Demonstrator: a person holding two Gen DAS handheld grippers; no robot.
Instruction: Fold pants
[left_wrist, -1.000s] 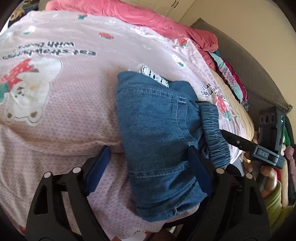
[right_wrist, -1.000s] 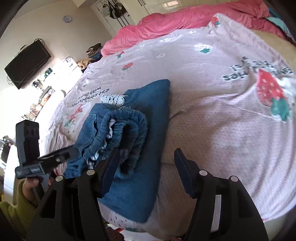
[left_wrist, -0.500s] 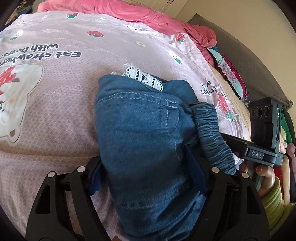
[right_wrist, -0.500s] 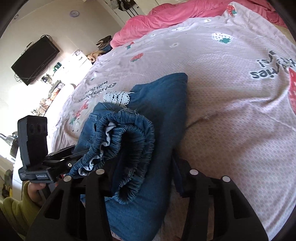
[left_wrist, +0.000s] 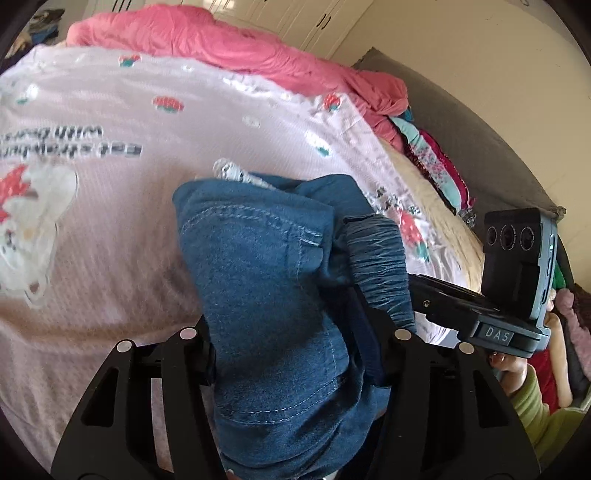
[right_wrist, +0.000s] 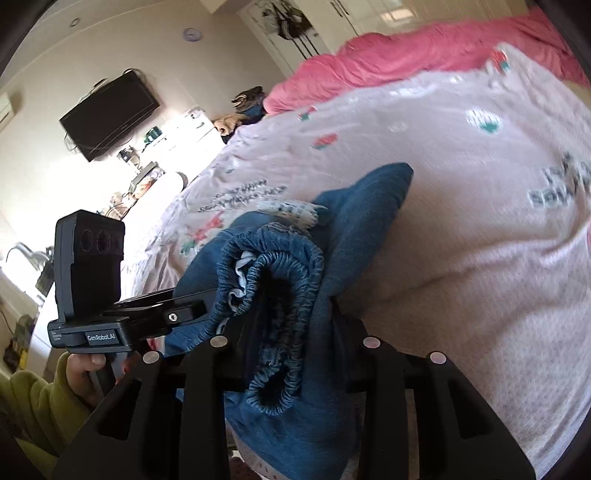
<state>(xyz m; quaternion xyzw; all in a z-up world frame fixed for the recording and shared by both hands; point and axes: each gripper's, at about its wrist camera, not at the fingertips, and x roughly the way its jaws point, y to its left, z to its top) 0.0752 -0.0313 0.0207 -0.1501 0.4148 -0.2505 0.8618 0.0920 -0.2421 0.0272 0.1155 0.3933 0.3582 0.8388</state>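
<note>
The folded blue denim pants (left_wrist: 273, 280) lie on the pink strawberry-print bed cover (left_wrist: 110, 110), bunched and lifted at the near end. My left gripper (left_wrist: 291, 354) is shut on the folded bundle from its near side. My right gripper (right_wrist: 291, 343) is shut on the elastic waistband end (right_wrist: 280, 280) of the pants (right_wrist: 354, 206). A white lace patch (left_wrist: 229, 171) peeks from the far edge. The right gripper's body (left_wrist: 491, 314) shows at the right of the left wrist view; the left gripper's body (right_wrist: 110, 317) shows at the left of the right wrist view.
A pink blanket (left_wrist: 221, 40) is heaped along the far side of the bed. Colourful clothes (left_wrist: 432, 162) are piled by a grey headboard (left_wrist: 491, 147). A wall TV (right_wrist: 110, 114) and cluttered shelves stand beyond the bed cover (right_wrist: 480, 258).
Both grippers moved in onto the pants and closed on them. The bundle has been squeezed and raised off the cover at its near end.
</note>
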